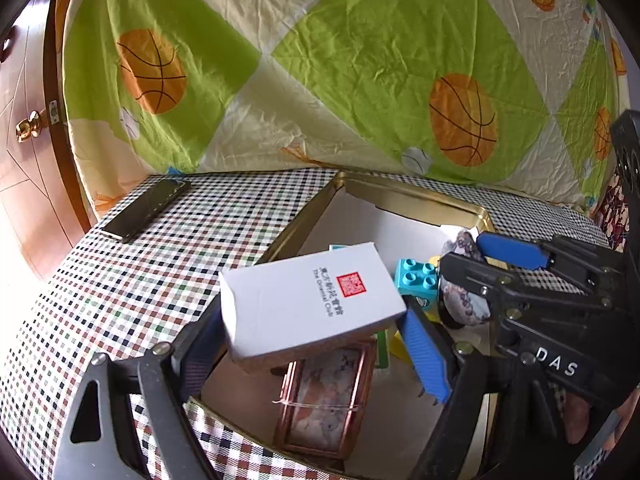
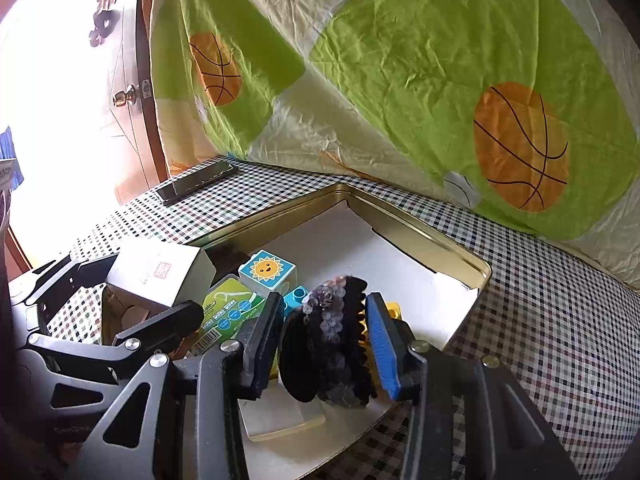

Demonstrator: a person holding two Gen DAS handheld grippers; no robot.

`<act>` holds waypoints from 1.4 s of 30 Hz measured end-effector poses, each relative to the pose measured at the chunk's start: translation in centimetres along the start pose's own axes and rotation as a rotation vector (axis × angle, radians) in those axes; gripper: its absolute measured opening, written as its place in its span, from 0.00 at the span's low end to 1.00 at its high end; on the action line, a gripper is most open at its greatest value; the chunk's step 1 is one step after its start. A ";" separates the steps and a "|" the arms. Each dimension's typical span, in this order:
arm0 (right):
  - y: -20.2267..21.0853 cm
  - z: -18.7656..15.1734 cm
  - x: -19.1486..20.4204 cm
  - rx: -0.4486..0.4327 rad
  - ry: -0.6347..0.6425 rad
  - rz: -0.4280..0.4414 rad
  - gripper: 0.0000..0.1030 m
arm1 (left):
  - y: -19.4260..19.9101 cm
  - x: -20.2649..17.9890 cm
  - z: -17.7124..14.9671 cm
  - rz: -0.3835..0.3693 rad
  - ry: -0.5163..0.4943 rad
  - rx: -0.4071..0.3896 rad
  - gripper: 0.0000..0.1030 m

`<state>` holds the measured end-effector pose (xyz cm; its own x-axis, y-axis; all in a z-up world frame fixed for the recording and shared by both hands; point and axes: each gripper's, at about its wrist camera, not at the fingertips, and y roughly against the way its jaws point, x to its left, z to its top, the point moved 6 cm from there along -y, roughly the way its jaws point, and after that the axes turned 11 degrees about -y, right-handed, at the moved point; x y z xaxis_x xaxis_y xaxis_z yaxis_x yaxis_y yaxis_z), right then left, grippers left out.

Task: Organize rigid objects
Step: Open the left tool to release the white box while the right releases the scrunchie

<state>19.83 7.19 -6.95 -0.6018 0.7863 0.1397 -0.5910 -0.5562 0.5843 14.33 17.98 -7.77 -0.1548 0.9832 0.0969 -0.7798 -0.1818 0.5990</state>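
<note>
Two tongs we held over the gold tin [image 1: 404, 194], left gripper [image 1: 316, 332] clamped wide on the white box [image 1: 312, 300], right gripper [image 2: 320, 340] pinching the sequined hair clip [image 2: 332, 344], both above the toy blocks [image 2: 268, 270].

Desk [image 1: 132, 280]: covered with a checked cloth.
Tin [image 2: 420, 236]: gold, open, lies on the cloth near the back edge.
Phone [image 1: 148, 208]: dark, flat on the cloth, well apart from the tin.
</note>
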 end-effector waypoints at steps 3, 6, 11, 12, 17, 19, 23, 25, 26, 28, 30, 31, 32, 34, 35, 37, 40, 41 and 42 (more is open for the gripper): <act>0.3 0.2 -0.1 -0.013 -0.001 -0.005 0.44 | 0.0 0.0 0.1 0.004 0.000 0.001 0.83; 0.8 0.1 -0.4 -0.032 -0.012 -0.018 0.54 | 0.2 0.2 0.0 0.010 0.008 -0.001 0.85; 1.7 -0.2 -1.2 -0.057 -0.041 -0.023 0.63 | 0.5 0.3 -0.2 0.007 0.018 -0.009 0.94; 2.0 -0.2 -1.2 -0.066 -0.045 -0.021 0.64 | 0.8 0.4 -0.3 0.014 0.020 -0.016 0.96; 5.0 -0.4 -1.5 -0.142 -0.064 -0.045 0.74 | 2.8 0.3 -0.2 0.047 0.021 -0.058 0.99; 6.5 -0.4 -1.3 -0.173 -0.064 -0.041 0.77 | 3.9 0.3 -0.1 0.059 0.023 -0.076 0.99; 9.0 -0.5 -0.5 -0.222 -0.057 -0.020 0.81 | 6.4 0.6 0.0 0.094 0.039 -0.120 0.99; 10.2 -0.6 0.1 -0.242 -0.040 -0.007 0.81 | 7.4 0.7 -0.1 0.101 0.047 -0.132 1.00; 10.7 -0.6 0.5 -0.249 -0.031 0.002 0.81 | 7.7 0.7 -0.1 0.103 0.052 -0.135 1.00; 11.7 -0.6 1.2 -0.267 -0.013 0.015 0.82 | 8.4 0.8 -0.2 0.099 0.055 -0.138 1.00; 12.1 -0.5 1.6 -0.279 -0.003 0.022 0.84 | 8.7 0.9 -0.4 0.107 0.058 -0.137 1.00; 12.3 -0.5 1.8 -0.284 0.001 0.026 0.85 | 8.9 1.0 -0.5 0.114 0.056 -0.137 1.00; 12.4 -0.5 2.0 -0.286 0.004 0.028 0.85 | 9.0 1.1 -0.6 0.121 0.056 -0.140 1.00; 12.5 -0.6 2.2 -0.288 0.008 0.030 0.85 | 9.0 1.3 -0.8 0.130 0.056 -0.145 1.00; 12.6 -0.7 2.3 -0.288 0.010 0.031 0.85 | 9.1 1.3 -0.9 0.136 0.057 -0.144 1.00; 12.5 -0.8 2.3 -0.286 0.008 0.035 0.85 | 9.0 1.4 -0.9 0.140 0.054 -0.145 1.00; 12.3 -0.9 2.3 -0.281 0.004 0.037 0.85 | 9.0 1.3 -1.0 0.147 0.042 -0.151 1.00; 12.2 -1.0 2.3 -0.279 0.004 0.037 0.85 | 9.0 1.3 -1.0 0.153 0.040 -0.153 1.00; 12.1 -1.1 2.3 -0.277 0.003 0.037 0.85 | 9.0 1.3 -1.1 0.155 0.039 -0.153 1.00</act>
<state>10.71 1.96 -0.39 -0.6271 0.7636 0.1538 -0.6929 -0.6371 0.3377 6.49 17.57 -3.13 -0.3011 0.9423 0.1461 -0.8275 -0.3343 0.4512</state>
